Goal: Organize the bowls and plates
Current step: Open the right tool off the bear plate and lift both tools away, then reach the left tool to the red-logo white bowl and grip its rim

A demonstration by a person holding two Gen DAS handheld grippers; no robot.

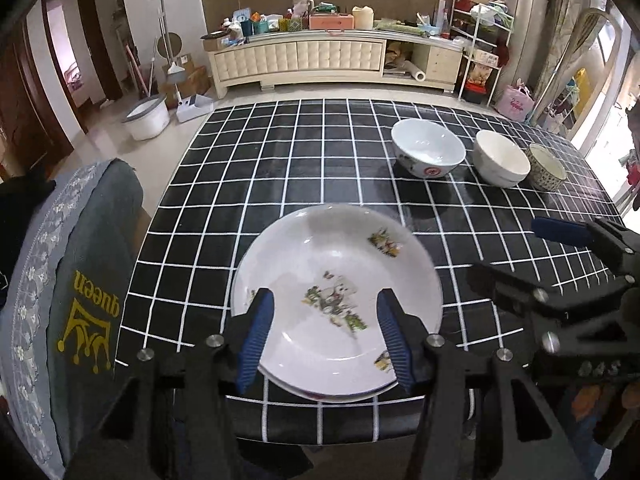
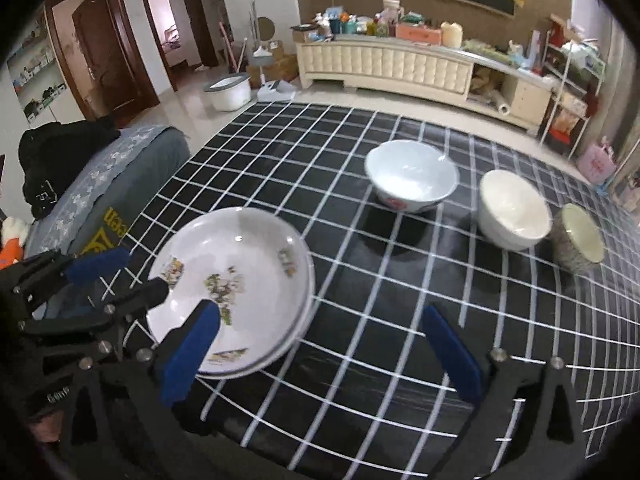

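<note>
The surface (image 1: 280, 160), under a black cloth with a white grid, carries everything. A grey chair cover (image 1: 60, 280) printed "queen" hangs just beside its left edge.

Near the front edge lies the plate (image 1: 336, 264), white with small floral prints; a second rim shows just beneath it, so it appears to rest on another plate.

Toward the far right stand three bowls in a row, apart from the plate: a white bowl (image 1: 428, 152) with a red mark on its side, a plain bowl (image 1: 502, 158) just beside it, and a patterned bowl (image 1: 547, 166) close against that one at the end.

The left hand-held gripper (image 1: 326, 336) hovers over the near half of the plate, its blue pads (image 1: 256, 336) spread wide and grasping nothing. The right hand-held gripper (image 2: 332, 356) is over bare cloth just right of the plate, likewise released with pads (image 2: 452, 352) well apart.
</note>
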